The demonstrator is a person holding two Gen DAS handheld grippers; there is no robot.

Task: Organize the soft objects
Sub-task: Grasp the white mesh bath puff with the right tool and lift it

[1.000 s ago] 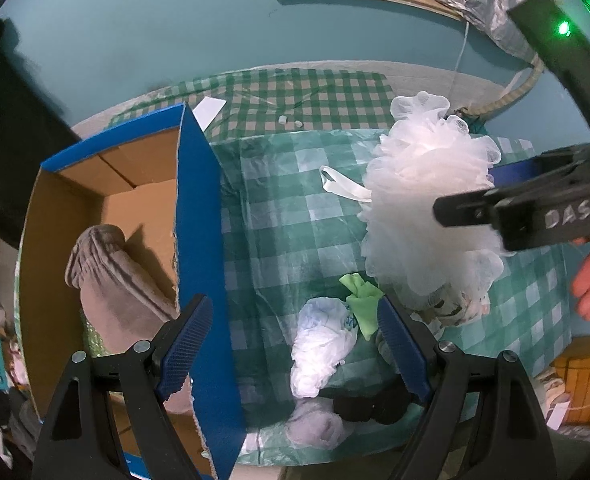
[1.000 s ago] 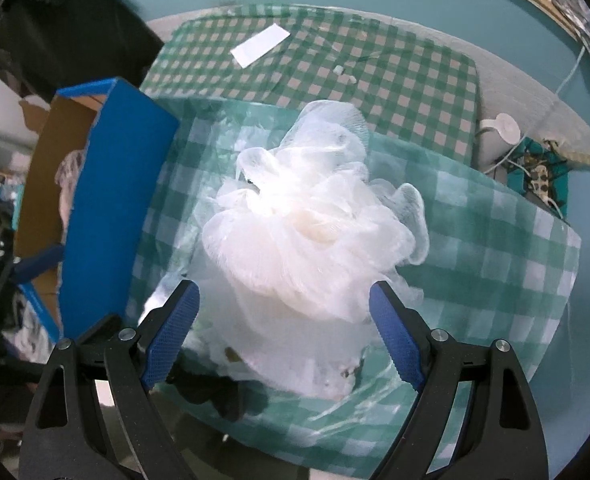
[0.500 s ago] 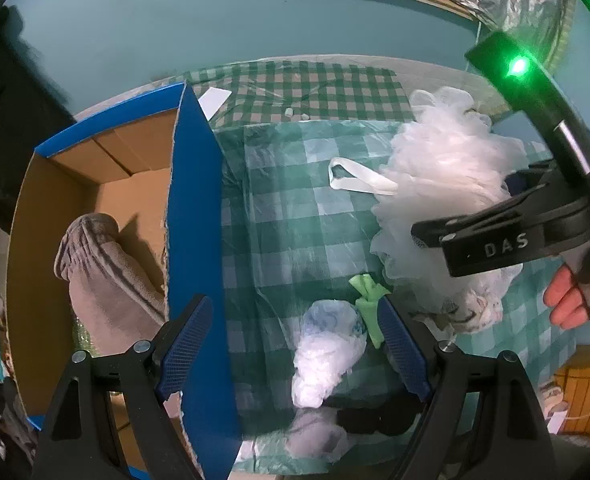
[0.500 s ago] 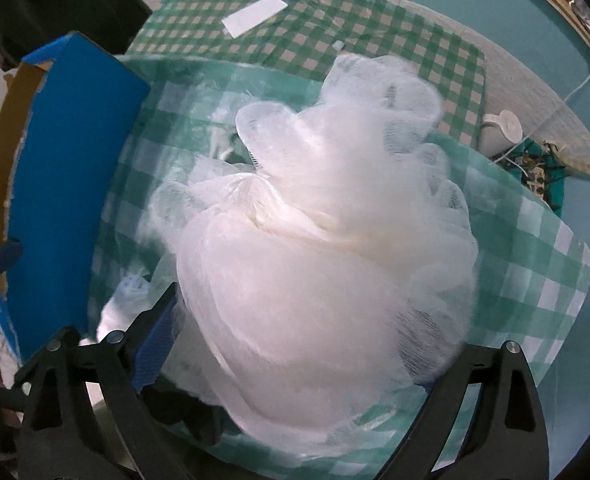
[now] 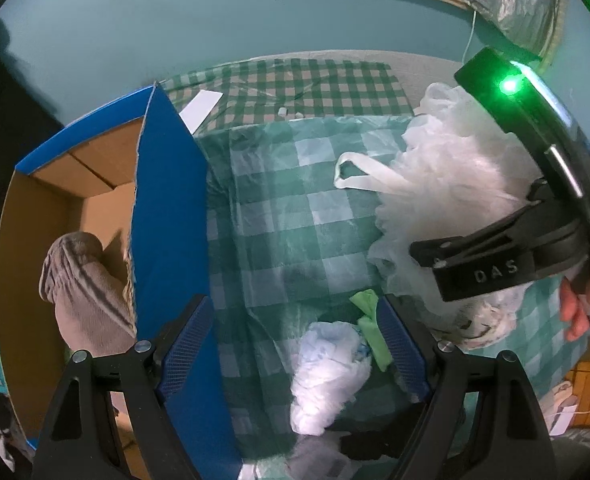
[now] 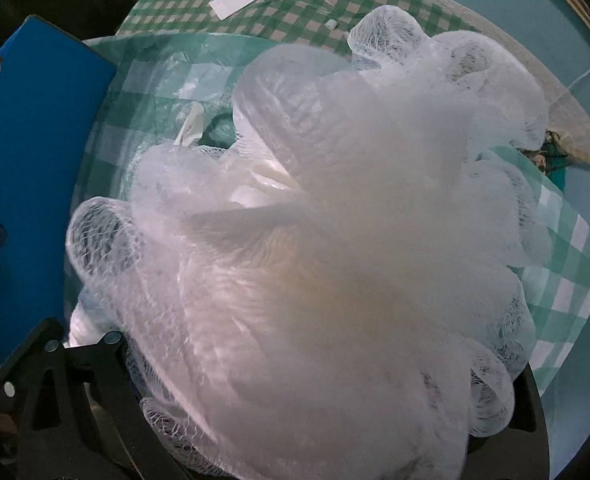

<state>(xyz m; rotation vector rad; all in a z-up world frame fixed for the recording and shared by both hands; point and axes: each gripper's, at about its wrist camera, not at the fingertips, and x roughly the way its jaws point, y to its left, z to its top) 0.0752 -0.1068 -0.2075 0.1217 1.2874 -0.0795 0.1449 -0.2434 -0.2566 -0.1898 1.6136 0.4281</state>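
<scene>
At the bottom edge of the left view: left tongs [image 5: 295, 304] spread wide, pinching nothing, poised above a crumpled white plastic bag [image 5: 327, 364] and a strip of green cloth [image 5: 369, 320] on the checked tablecloth [image 5: 291, 220]. At lower right, beside a person's fingers [image 5: 575, 312]: right tongs [image 6: 303, 368], just been opening to full spread, straddling the white bath puff [image 5: 435, 184] from above. Puff between the jaws, resting on the tablecloth at mid right, no squeeze to be seen. Across the left half of the frame: blue-walled cardboard box [image 5: 171, 220], holding one rolled grey cloth [image 5: 83, 292].

Looks like an early stage. One soft thing boxed; puff, bag, green cloth and a dark lump [image 5: 367, 444] at the very bottom left to move.

Only in the left view: inside of the box, the small things, the puff's white loop [image 5: 359, 178]. In the right view: puff mesh up close, filling the frame and hiding both pads, with the box only as an outer blue wall at left.
</scene>
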